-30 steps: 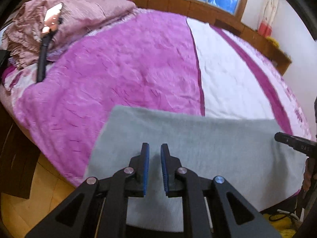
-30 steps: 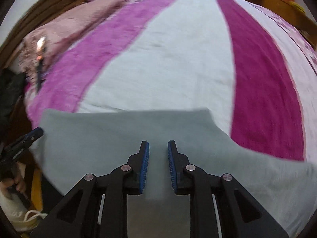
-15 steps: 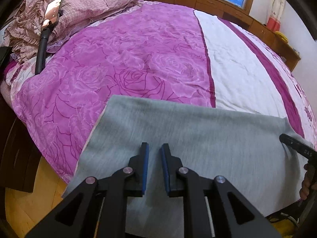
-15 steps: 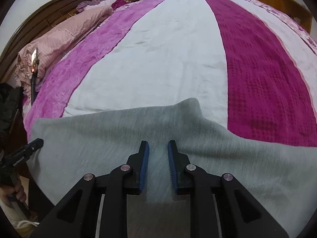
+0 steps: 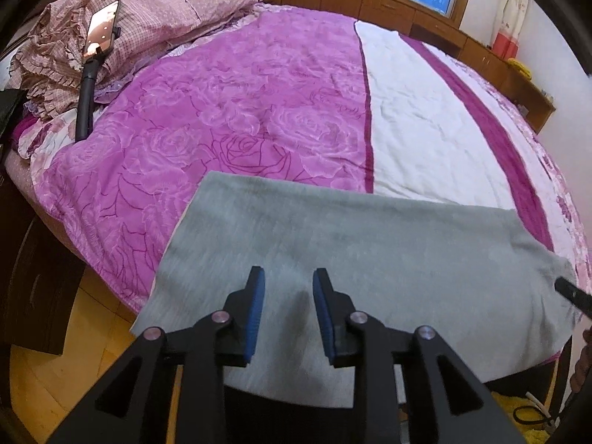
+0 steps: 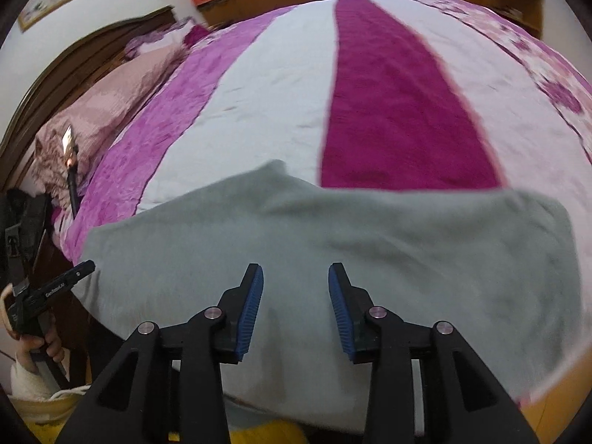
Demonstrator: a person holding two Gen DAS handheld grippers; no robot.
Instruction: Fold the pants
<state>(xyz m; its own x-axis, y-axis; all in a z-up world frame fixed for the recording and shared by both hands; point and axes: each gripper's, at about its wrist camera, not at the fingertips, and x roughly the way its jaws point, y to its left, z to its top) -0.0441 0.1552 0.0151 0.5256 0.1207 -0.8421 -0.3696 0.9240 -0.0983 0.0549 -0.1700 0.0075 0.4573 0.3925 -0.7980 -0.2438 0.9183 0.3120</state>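
Observation:
The grey pants (image 5: 370, 259) lie folded in a wide band across the near edge of the bed, one end hanging slightly over it. My left gripper (image 5: 288, 273) hovers over their left part; its jaws are opening, and the cloth lies beneath the blue pads, not pinched. In the right wrist view the pants (image 6: 351, 236) show a raised bump on their far edge. My right gripper (image 6: 295, 268) is above their middle, its jaws opening too with nothing pressed between them. A fingertip (image 5: 571, 292) of the right gripper shows at the pants' right end.
The purple and white bedspread (image 5: 240, 111) stretches beyond the pants. A phone on a black stick (image 5: 100, 33) leans on pink bedding (image 5: 166, 11) at the far left. A dark cabinet (image 5: 33, 277) and wooden floor (image 5: 92, 318) are at the lower left. A hand (image 6: 40, 344) holds the left gripper.
Both pairs of jaws have spread from nearly shut and let go of the cloth. The right wrist view has swung sideways along the pants, and their right end now shows.

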